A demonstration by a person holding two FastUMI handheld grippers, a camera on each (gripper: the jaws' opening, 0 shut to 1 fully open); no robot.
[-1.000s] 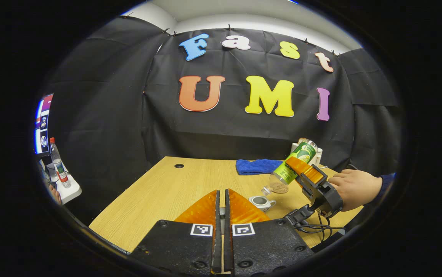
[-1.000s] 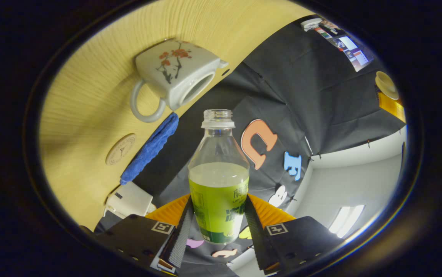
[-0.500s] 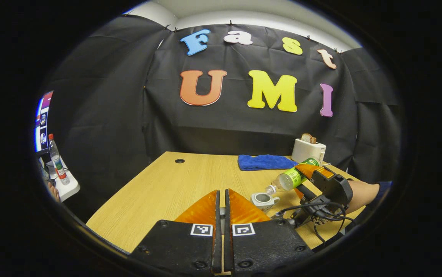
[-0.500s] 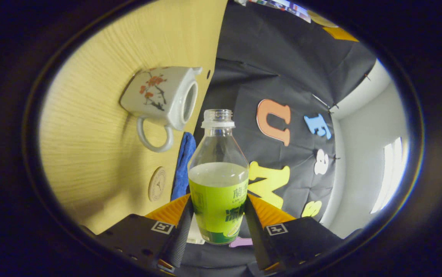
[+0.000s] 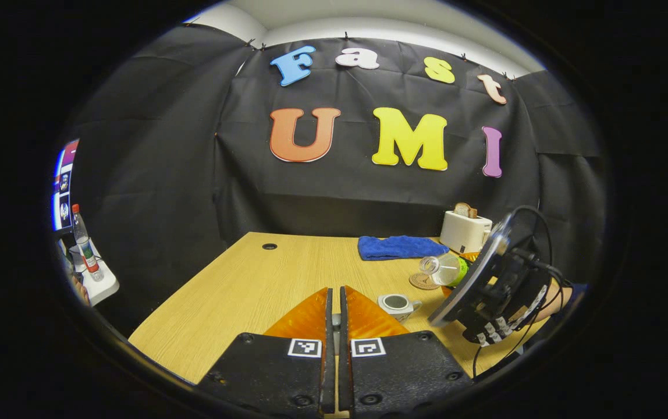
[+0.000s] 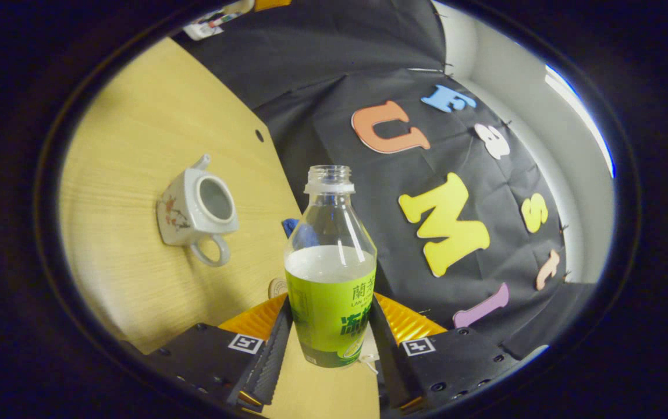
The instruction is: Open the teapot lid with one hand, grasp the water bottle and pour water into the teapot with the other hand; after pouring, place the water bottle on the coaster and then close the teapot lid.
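Pinching the uncapped, green-labelled water bottle [image 6: 330,273] at frame centre, your right gripper [image 6: 330,343] tilts it; the lidless white teapot [image 6: 194,210] sits centre-left on the desk [image 6: 118,151]. Your left gripper's [image 5: 335,308] fingers are pressed together.

Setting is looking like a staged recording booth in a lab or office room, not a real home: black cloth [image 5: 369,192] is hanging pinned as walls around a single light wood table [image 5: 252,285], with plain white wall and ceiling [image 5: 369,23] showing above the cloth. Household props are sitting on the table as if laid out for a trial: a white toaster [image 5: 465,231] holding a slice of bread, a folded blue towel [image 5: 398,247]. Off to the left, lit monitor screens [image 5: 61,192] are glowing beside a small white stand [image 5: 98,286] holding a spare bottle [image 5: 85,244].
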